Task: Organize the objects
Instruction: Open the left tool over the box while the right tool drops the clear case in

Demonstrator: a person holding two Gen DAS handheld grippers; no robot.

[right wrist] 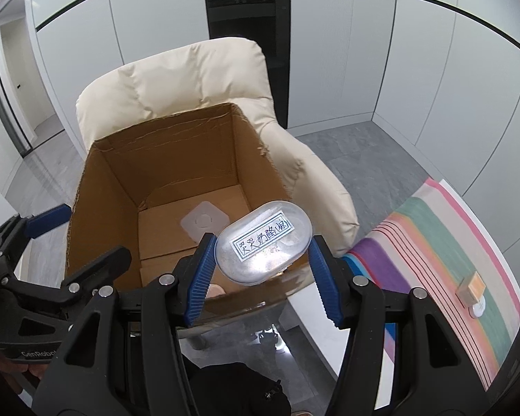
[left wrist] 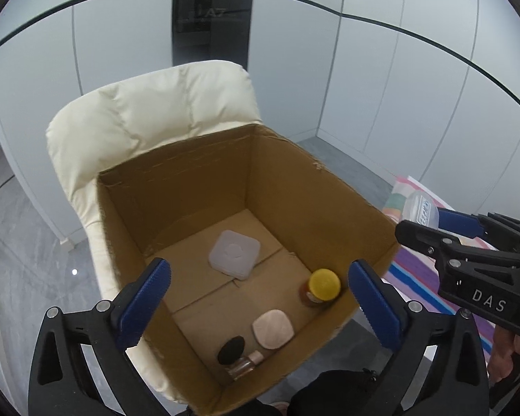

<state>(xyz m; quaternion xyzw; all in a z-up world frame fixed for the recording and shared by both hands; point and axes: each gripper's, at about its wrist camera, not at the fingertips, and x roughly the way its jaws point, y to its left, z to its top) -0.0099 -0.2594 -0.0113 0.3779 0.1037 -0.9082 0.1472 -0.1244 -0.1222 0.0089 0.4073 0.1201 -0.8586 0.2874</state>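
Note:
An open cardboard box point(left wrist: 329, 194) stands on a cream armchair point(left wrist: 149, 118). Inside lie a white square container point(left wrist: 234, 254), a yellow-capped jar point(left wrist: 321, 287), a pink pad point(left wrist: 273, 328), a black sponge point(left wrist: 231, 346) and a small bottle point(left wrist: 247, 364). My left gripper point(left wrist: 260, 305) is open and empty above the box's near edge. My right gripper point(right wrist: 263, 270) is shut on a clear oval container with a handwritten label point(right wrist: 263, 246), held over the box's right front corner point(right wrist: 176, 173). The container also shows in the left wrist view point(left wrist: 420, 207).
A striped cloth point(right wrist: 443, 242) covers a surface to the right, with a small tan block point(right wrist: 471, 288) and a white disc point(right wrist: 479, 308) on it. Grey floor and white wall panels surround the chair.

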